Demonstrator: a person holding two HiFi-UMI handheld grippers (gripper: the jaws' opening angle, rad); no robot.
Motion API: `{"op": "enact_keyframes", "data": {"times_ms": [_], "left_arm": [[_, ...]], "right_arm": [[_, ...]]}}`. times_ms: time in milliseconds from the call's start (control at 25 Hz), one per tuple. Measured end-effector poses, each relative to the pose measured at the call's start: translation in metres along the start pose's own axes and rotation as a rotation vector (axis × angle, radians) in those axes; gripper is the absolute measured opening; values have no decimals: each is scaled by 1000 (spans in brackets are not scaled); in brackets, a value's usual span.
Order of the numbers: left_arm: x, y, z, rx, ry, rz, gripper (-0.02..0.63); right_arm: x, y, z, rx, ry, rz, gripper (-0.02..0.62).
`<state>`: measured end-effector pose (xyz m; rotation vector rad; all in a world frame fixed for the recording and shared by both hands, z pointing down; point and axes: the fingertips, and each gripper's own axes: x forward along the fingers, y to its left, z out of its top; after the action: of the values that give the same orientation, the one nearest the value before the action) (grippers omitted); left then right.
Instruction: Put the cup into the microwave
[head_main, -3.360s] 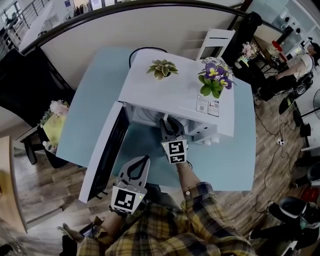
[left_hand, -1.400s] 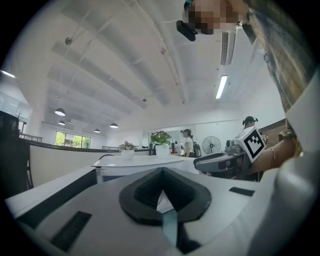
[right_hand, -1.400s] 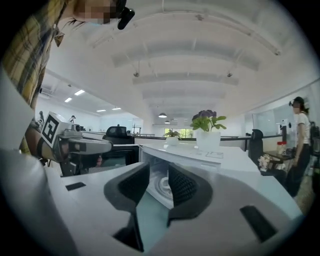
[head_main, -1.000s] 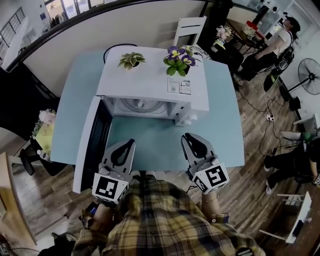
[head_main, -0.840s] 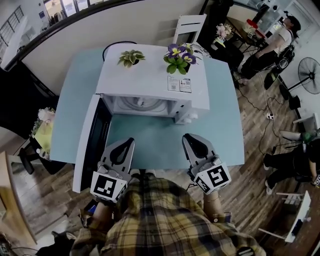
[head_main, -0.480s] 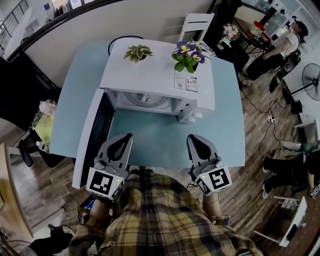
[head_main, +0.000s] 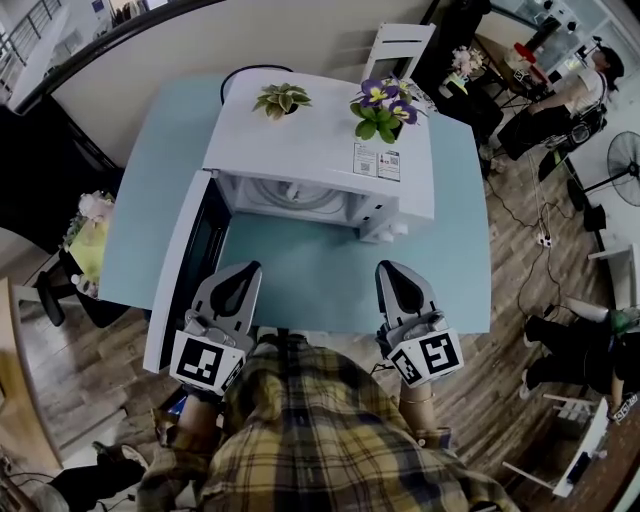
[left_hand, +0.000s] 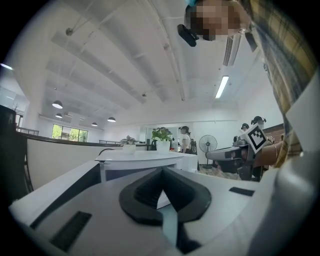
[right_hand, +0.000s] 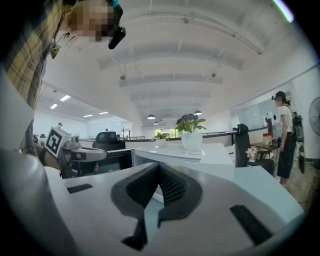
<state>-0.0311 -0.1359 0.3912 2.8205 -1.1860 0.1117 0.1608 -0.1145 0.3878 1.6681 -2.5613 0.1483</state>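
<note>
My left gripper (head_main: 248, 268) and right gripper (head_main: 390, 267) both have jaws pressed together, nothing between them, side by side over the blue table (head_main: 300, 290). The cup (head_main: 293, 189) sits ahead of them inside the microwave (head_main: 320, 150), whose door (head_main: 185, 270) stands open beside the left gripper

The head camera looks steeply down from above the person, with the left claw (head_main: 244, 270) and right claw (head_main: 394, 270) close below it. The surface (head_main: 300, 285) and the microwave (head_main: 320, 150) lie ahead of both claws. Each claw camera sits close behind its own jaws and faces nearly level toward the microwave, catching the other claw beside it. All three views share the microwave and the potted plants (head_main: 380, 108) on top of it.
</note>
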Motion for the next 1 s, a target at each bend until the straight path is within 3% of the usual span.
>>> {"op": "enact_keyframes", "data": {"times_ms": [1000], "left_arm": [[-3,-4,-5,-3,1,-15,-11]], "right_arm": [[0,8,-9,6,26,10,2]]}}
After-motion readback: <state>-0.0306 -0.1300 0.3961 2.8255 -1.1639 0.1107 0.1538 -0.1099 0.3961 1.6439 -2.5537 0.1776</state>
